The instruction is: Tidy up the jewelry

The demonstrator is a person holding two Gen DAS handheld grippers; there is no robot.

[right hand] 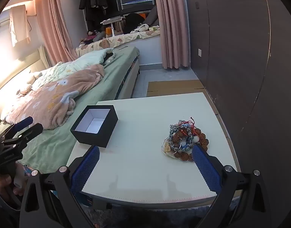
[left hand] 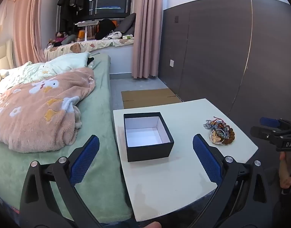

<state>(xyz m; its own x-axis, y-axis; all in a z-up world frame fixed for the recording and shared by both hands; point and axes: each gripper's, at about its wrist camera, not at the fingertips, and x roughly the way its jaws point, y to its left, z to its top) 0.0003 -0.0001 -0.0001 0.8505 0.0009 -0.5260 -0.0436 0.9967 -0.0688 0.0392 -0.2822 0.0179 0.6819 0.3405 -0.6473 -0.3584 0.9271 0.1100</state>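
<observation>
green bed (left hand: 99,114), pink curtains (left hand: 145,28), dark wardrobe (left hand: 221,47).

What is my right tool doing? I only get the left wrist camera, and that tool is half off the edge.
Observer: The right tool is wide open over the near part of the white table, holding nothing.
Operator: Is it close to the jewelry?
Observer: Yes. Its right finger ends at the near edge of the jewelry pile; I can't tell if they touch.
Operator: Anything else I'm missing?
Observer: A pale cloth hangs on the wall above the headboard.
</observation>
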